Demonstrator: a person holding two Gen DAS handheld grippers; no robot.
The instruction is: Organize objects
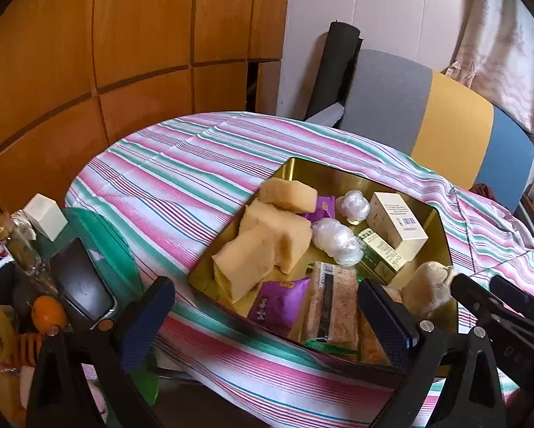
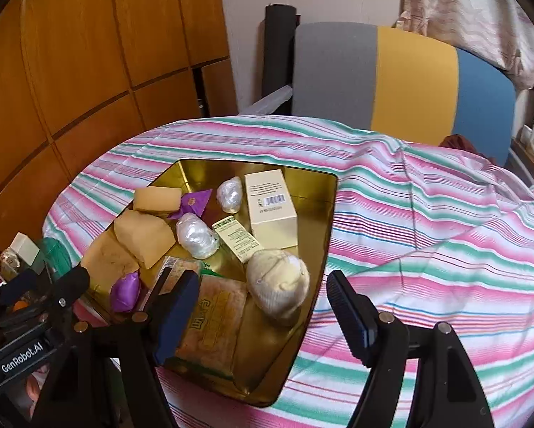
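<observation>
Both claws, left claw [image 1: 263, 306] and right claw [image 2: 263, 303], gape empty over the gold tray [image 2: 317, 249] on the counter. Only the left view shows the phone [image 1: 83, 285] and orange [image 1: 48, 311]; the right view shows the cream pouch [image 2: 279, 287] whole.

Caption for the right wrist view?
Open right gripper above a gold tray holding sponges, boxes and a knit ball.

Round table [image 2: 427, 235] under striped cloth [image 1: 181, 178]; gold tray [image 2: 324, 214] on cloth, clutter at left edge.
</observation>
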